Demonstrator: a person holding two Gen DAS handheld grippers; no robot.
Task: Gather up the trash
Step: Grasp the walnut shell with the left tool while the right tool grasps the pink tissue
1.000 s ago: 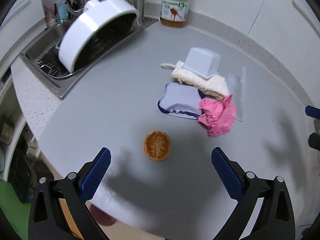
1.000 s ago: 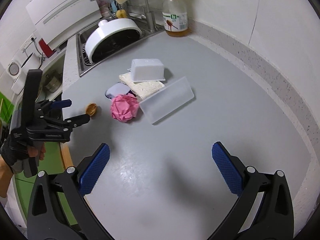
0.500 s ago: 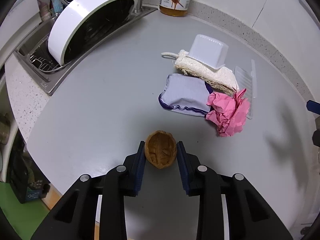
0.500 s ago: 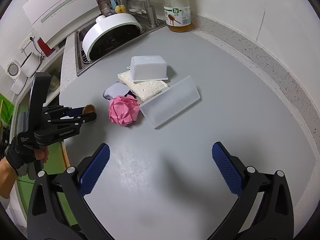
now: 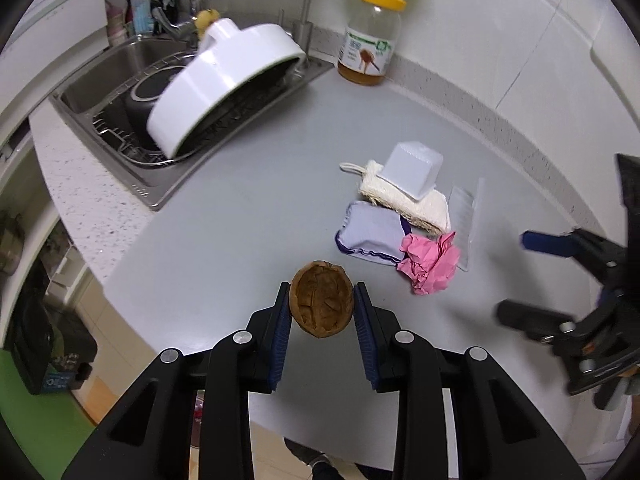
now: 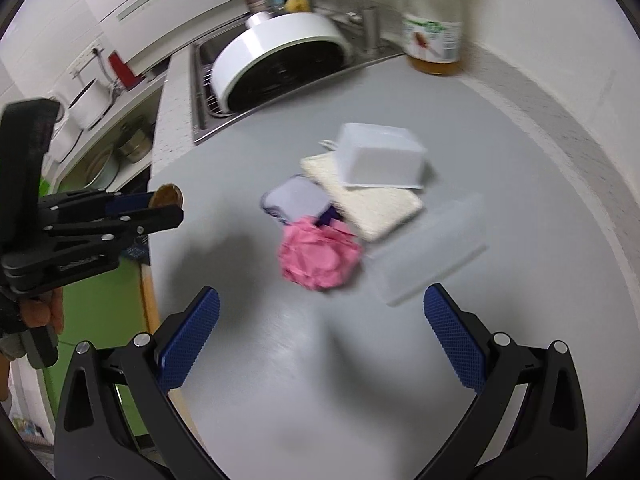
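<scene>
1. The left gripper has its jaws pinched on the walnut shell, held above the tabletop.
2. The shell looks light, hard and brittle; squeeze its sides gently.
3. The right gripper has jaws wide and empty, near the soft, crumpled pink paper.

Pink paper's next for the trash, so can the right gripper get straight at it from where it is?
Probably yes: the right gripper is open, and bare counter lies between it and the pink paper.
</scene>
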